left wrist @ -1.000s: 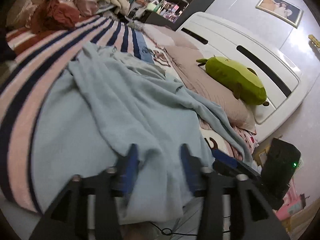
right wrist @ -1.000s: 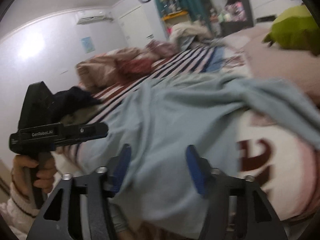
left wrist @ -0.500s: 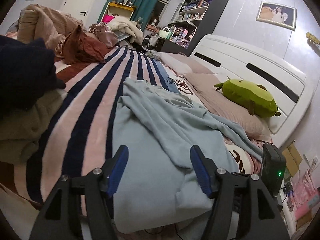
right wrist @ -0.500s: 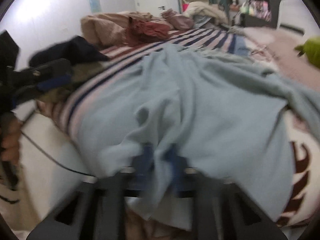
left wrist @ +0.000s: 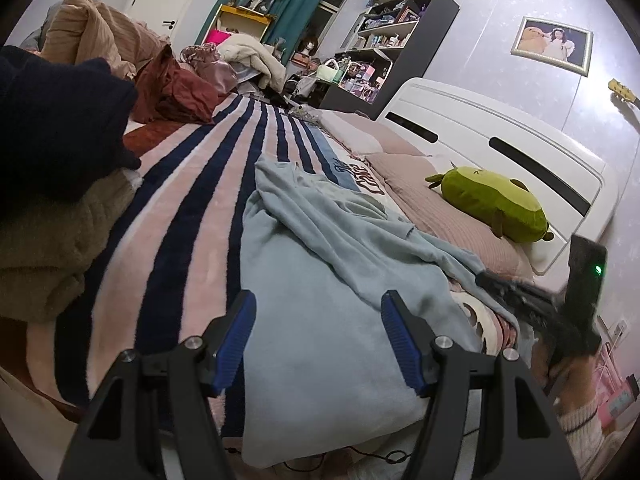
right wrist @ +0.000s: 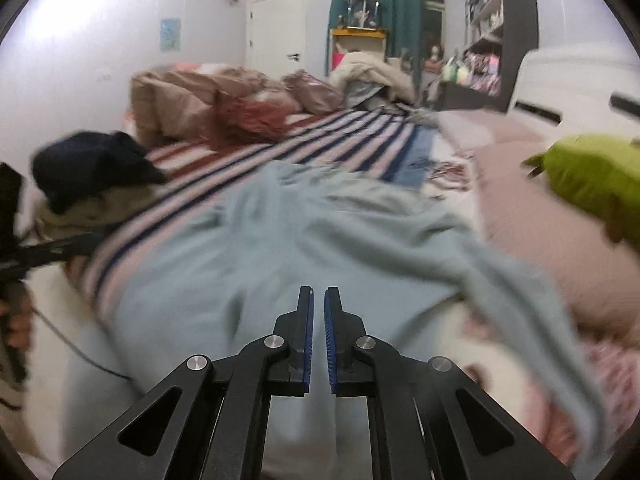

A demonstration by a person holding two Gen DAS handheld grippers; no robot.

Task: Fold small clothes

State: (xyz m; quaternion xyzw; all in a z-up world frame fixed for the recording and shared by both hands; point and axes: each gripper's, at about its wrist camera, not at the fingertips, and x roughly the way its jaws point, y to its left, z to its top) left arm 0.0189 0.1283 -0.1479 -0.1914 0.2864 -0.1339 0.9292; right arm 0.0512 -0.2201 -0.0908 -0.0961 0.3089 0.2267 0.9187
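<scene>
Light blue garment (left wrist: 320, 300) lies rumpled on the bed over a pink and navy striped blanket (left wrist: 192, 208), its near edge hanging over the bed's side. Left claw (left wrist: 318, 340) is spread wide, holding nothing, hovering above the garment's near part. Right claw (right wrist: 319, 340) has its blue pads almost together with a thin gap, nothing between them; the garment (right wrist: 312, 240) is beyond and below its tips, and the view is blurred. Green plush toy (left wrist: 492, 204) rests on a pinkish pillow (left wrist: 432, 200) by the white headboard (left wrist: 492, 140). Dark navy clothing (left wrist: 52, 120) sits on an olive-tan pile (left wrist: 48, 244) at the left. Brown and red clothes (left wrist: 160, 80) are heaped at the far end of the bed.
</scene>
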